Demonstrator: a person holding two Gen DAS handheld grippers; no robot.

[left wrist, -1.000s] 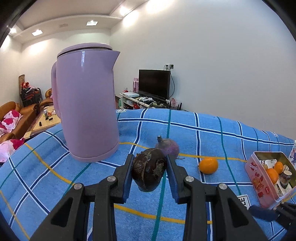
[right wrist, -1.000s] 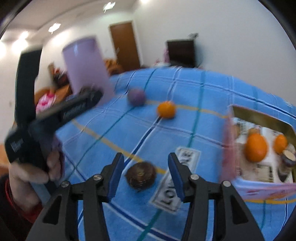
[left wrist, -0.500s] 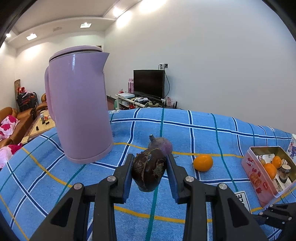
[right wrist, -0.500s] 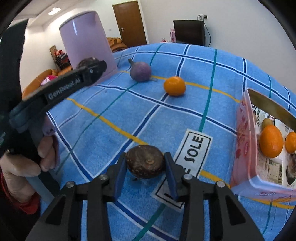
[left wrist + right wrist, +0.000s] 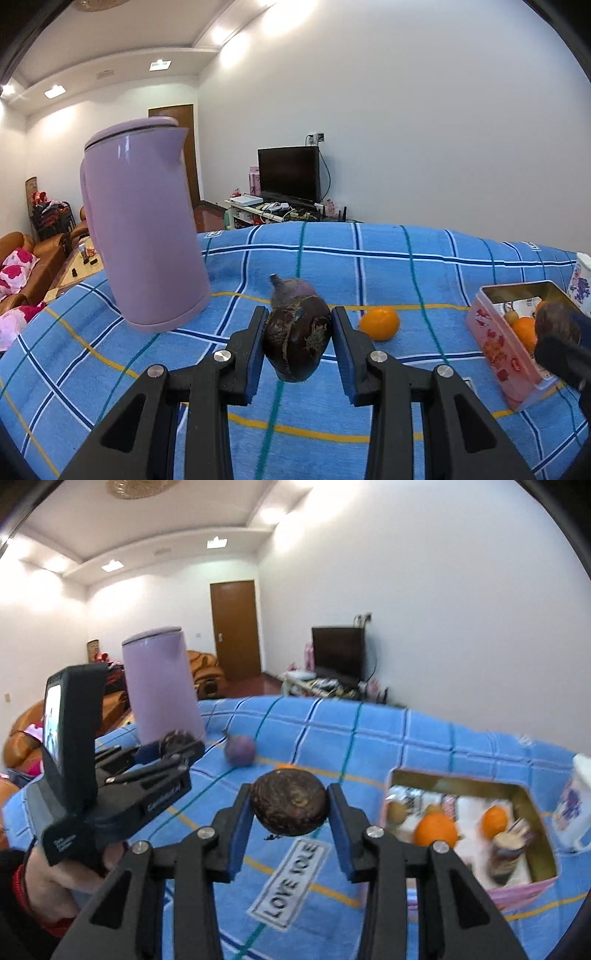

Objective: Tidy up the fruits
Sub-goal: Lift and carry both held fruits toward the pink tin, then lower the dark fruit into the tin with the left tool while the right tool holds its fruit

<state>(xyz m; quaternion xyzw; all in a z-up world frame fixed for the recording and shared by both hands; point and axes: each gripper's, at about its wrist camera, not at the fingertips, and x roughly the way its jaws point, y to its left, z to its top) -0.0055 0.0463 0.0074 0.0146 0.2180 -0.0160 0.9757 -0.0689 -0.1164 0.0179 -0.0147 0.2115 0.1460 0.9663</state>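
My left gripper [image 5: 298, 345] is shut on a dark purple wrinkled fruit [image 5: 297, 338], held above the blue checked cloth [image 5: 388, 266]. My right gripper [image 5: 290, 814] is shut on a dark brown round fruit [image 5: 289, 801], lifted off the cloth. A purple round fruit [image 5: 291, 288] and an orange [image 5: 379, 323] lie on the cloth ahead. A pink tin box [image 5: 469, 834] at the right holds oranges [image 5: 436, 829] and small items. In the right wrist view the left gripper [image 5: 177, 747] is at the left.
A tall lilac kettle [image 5: 144, 225] stands on the cloth at the left. A white patterned cup [image 5: 574, 801] stands right of the tin. A "LOVE SOLE" label [image 5: 288, 877] is sewn on the cloth.
My right gripper closed on the brown fruit and lifted it off the cloth toward the tin. My left gripper rose slightly with its fruit still held.
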